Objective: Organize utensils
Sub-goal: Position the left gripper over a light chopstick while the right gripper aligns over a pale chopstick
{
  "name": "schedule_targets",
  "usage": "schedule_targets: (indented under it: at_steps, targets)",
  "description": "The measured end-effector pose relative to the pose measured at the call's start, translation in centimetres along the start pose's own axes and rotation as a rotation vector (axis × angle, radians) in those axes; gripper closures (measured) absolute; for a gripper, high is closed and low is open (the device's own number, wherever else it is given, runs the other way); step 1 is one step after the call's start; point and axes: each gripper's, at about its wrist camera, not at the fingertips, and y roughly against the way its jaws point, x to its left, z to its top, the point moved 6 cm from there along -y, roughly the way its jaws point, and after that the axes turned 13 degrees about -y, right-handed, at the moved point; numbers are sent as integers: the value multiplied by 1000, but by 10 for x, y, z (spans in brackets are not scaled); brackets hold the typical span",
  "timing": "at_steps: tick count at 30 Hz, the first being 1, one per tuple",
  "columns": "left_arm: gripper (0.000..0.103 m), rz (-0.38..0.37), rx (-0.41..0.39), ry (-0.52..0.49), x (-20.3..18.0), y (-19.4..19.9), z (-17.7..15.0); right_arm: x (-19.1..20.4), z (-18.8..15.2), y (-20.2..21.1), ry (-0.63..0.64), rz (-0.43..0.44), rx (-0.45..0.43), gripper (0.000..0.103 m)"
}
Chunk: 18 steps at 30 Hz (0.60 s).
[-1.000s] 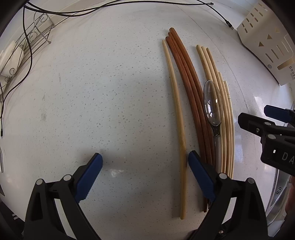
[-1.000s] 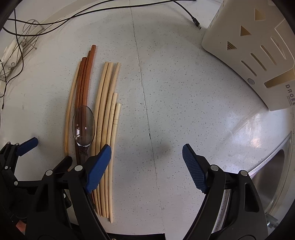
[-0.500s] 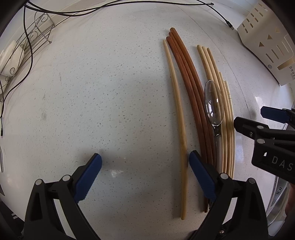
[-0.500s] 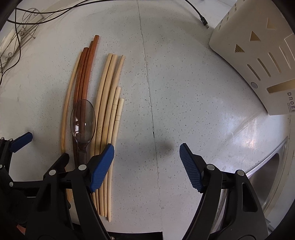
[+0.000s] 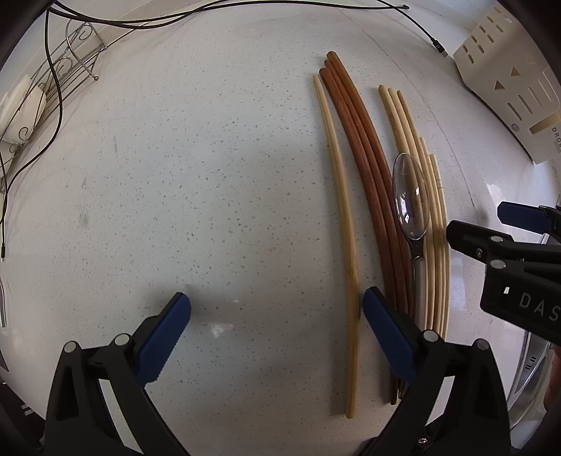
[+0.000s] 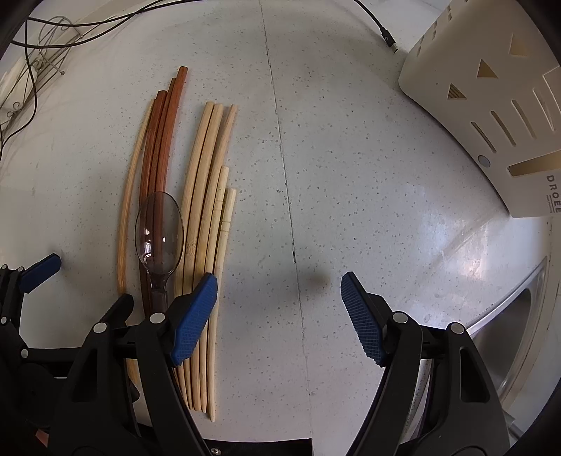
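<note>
The right gripper (image 6: pixel 278 315) has slid a touch toward the utensils since a second ago, and its jaws have narrowed slightly before settling; the chopsticks and spoon lie just where they did. Nothing picked up, then: this looks like lining up for the next grab.

Nearest, the right gripper hangs over bare countertop (image 6: pixel 350 175), jaws wide, nothing between them, its left pad over the lower ends of the pale chopsticks (image 6: pixel 207 196). The left gripper (image 5: pixel 277 333) is equally wide and empty, with the lone pale chopstick (image 5: pixel 345 224) running up just inside its right pad.

A little further out, the clear spoon (image 6: pixel 159 233) lies bowl-up across the reddish-brown chopsticks (image 6: pixel 161 140), handle toward the grippers. All the sticks run parallel, side by side, sorted roughly by colour.

Far right stands the cream utensil holder (image 6: pixel 491 105), well apart from the pile, a sink edge (image 6: pixel 508 322) below it. Far left, a wire rack (image 5: pixel 66 73) and trailing cables (image 5: pixel 210 17). My read: sorting is barely begun, and the spoon on top seems the natural first pick.
</note>
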Motion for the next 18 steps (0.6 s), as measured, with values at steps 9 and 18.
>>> schedule_targets:
  at_steps: [9,18]
  targets:
    - [6,0,-1,-2,5,-2,0,11,-3,-1,16,-27,-8,34]
    - [6,0,-1,0,5,-3,-1,16,-13,-5,14,-26,15,39]
